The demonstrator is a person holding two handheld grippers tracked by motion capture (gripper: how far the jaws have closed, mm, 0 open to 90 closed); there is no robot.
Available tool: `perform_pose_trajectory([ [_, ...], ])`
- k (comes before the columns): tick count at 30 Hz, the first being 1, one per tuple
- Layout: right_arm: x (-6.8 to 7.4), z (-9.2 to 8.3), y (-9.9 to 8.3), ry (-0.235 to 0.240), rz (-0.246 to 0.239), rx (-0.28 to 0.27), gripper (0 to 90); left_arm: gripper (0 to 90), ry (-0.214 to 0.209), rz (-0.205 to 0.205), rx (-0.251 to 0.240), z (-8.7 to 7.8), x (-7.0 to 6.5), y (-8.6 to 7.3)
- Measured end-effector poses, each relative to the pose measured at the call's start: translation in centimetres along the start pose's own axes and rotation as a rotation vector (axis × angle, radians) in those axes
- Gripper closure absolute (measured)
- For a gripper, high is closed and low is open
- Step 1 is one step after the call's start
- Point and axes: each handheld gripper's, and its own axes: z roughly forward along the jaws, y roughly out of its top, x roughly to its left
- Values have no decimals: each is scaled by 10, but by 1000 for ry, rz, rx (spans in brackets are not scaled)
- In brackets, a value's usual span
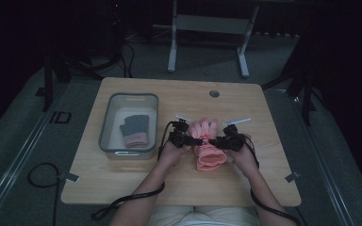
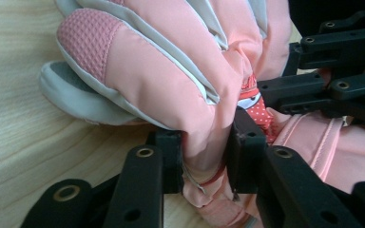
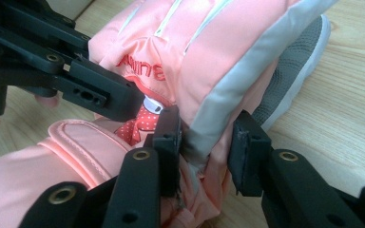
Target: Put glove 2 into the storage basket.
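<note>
- You are working a pink glove [image 1: 208, 149] that is lying on the worktop [image 1: 122, 183] just in front of you, a little right of its middle, cuff toward 6 o'clock and glove tips toward 12.
- Your left gripper [image 1: 194, 140] is coming at the glove from 9 o'clock; in the left gripper view its fingers [image 2: 171, 159] are pinching a bunched fold of the glove's pink fabric [image 2: 204, 142] tight.
- Your right gripper [image 1: 215, 141] is meeting it from 3 o'clock; in the right gripper view its left finger [image 3: 168, 142] is pressing the glove's grey edge strip [image 3: 204, 137], while the right finger is standing just off it, so the grip is looking loose on that side.
- The two grippers are facing each other across the glove's narrow part, nearly touching.
- A grey bin [image 1: 108, 123] is sitting at 9 o'clock from the glove, well apart, and is holding a dark glove with a pink cuff [image 1: 135, 129].
- Cables are trailing from both grippers back toward 6 o'clock.
</note>
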Motion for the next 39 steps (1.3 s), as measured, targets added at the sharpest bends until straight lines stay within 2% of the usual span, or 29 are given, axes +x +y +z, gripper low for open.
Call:
perform_pose_trajectory([
  [1, 0, 0, 0, 0, 0, 0, 680, 718, 0, 0, 0, 0, 0, 0],
  [2, 0, -3, -1, 3, 10, -10, 686, 723, 2, 20, 0, -3, -5, 3],
  [5, 2, -10, 0, 11, 17, -35, 695, 730, 8, 41, -3, -10, -11, 9],
  [9, 9, -19, 8, -5, -3, -73, 701, 737, 13, 56, -17, -21, -17, 16],
  [12, 14, -27, 15, 0, -8, -102, 702, 740, 23, 84, -39, -37, -26, 24],
  [13, 14, -27, 15, 0, -8, -102, 702, 740, 23, 84, -39, -37, -26, 24],
  [14, 17, -32, 20, 6, -5, -124, 702, 741, 31, 97, -47, -44, -29, 28],
  [19, 28, -39, 35, 5, -15, -155, 703, 739, 61, 111, -66, -66, -35, 37],
  [24, 38, -41, 48, 12, -30, -168, 702, 739, 74, 103, -91, -82, -35, 40],
  [25, 44, -41, 56, 13, -40, -173, 702, 739, 81, 99, -100, -90, -33, 42],
  [26, 44, -41, 56, 13, -40, -173, 702, 739, 81, 99, -100, -90, -33, 42],
  [27, 48, -41, 63, 18, -48, -172, 702, 739, 86, 99, -109, -98, -32, 42],
  [29, 53, -40, 69, 24, -61, -175, 701, 739, 94, 97, -114, -102, -32, 43],
  [32, 62, -38, 79, 31, -74, -179, 702, 739, 111, 98, -130, -119, -28, 44],
  [37, 70, -35, 89, 40, -92, -179, 702, 739, 126, 95, -143, -132, -24, 44],
  [38, 73, -34, 93, 43, -97, -180, 702, 739, 141, 89, -156, -144, -21, 43],
  [39, 81, -31, 102, 50, -112, -180, 702, 738, 147, 86, -163, -148, -20, 43],
])
